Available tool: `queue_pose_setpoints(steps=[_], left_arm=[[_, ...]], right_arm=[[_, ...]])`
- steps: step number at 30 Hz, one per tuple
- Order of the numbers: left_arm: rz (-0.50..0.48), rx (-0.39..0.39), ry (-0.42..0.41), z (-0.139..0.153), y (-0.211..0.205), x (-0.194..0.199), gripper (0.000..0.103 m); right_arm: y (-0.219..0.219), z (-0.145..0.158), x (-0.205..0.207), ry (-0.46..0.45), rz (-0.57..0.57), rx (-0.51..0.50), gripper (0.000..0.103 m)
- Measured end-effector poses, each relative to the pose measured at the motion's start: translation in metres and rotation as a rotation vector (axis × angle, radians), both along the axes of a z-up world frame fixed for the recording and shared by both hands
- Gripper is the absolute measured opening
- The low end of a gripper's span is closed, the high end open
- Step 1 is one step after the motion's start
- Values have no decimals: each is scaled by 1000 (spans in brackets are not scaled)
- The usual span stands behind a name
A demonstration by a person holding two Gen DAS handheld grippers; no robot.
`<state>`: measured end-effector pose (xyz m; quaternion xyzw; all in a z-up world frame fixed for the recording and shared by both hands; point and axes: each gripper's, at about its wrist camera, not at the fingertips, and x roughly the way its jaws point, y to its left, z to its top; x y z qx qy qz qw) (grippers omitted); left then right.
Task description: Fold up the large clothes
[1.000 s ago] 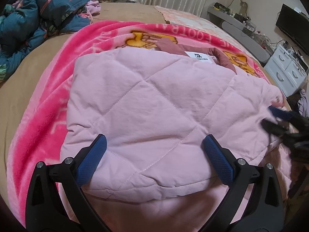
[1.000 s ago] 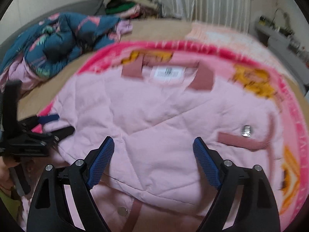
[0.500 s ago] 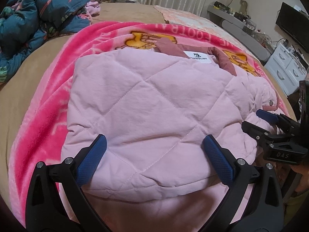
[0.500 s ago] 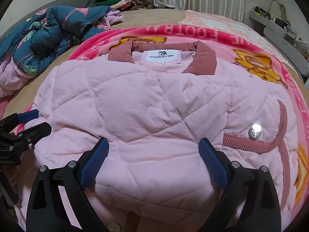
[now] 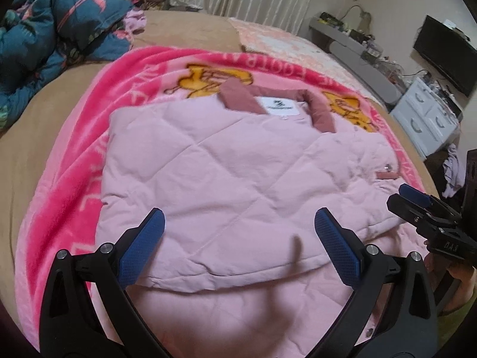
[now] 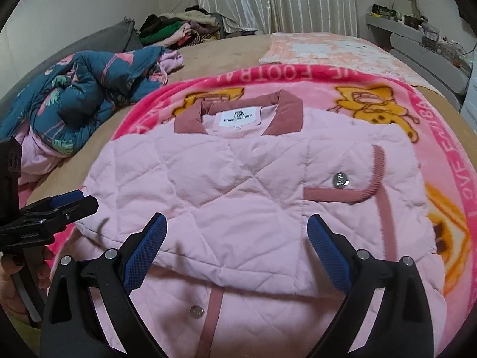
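Right wrist view takes in most of the scene, so I start there: the bed (image 6: pixel 226 56) carries a bright pink blanket (image 6: pixel 447 137), and on that blanket lies the pink quilted jacket (image 6: pixel 238 185), the thing I am folding. It sits squarely in front of me, collar (image 6: pixel 286 110) at the far end with its white label (image 6: pixel 237 117) showing, hem toward me.

As far as I can judge, the fold is well along. Both sides look turned in over the middle, so the jacket reads as a tidy, near-rectangular block with a snap (image 6: pixel 339 180) and a darker trim band (image 6: pixel 334 195) on the right-hand flap. A lower layer with another snap (image 6: pixel 196 311) shows beneath the near edge, so I take it the bottom part is not yet brought up; a last fold of hem toward collar seems to be what is left, then perhaps smoothing.

My right fingers (image 6: pixel 235 253) have just been opening and now stand wide above the near edge with nothing between them. My left fingers (image 5: pixel 238 247) are spread wide as well, empty, over the same edge in the left wrist view.

Off to the side, a crumpled dark blue floral garment (image 6: pixel 80 98) and a heap of other clothes (image 6: pixel 179 28) wait at the far end of the bed.
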<state>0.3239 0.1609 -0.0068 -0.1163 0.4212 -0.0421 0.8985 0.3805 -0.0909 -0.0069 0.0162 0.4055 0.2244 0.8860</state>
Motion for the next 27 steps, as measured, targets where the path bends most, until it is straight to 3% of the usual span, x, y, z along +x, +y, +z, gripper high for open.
queue_pose_setpoints(steps=[27], left_arm=[[-79,27,-162,82,-26,-55,94]], right_arm=[[-65,80,-80,-103,-60,90,95]])
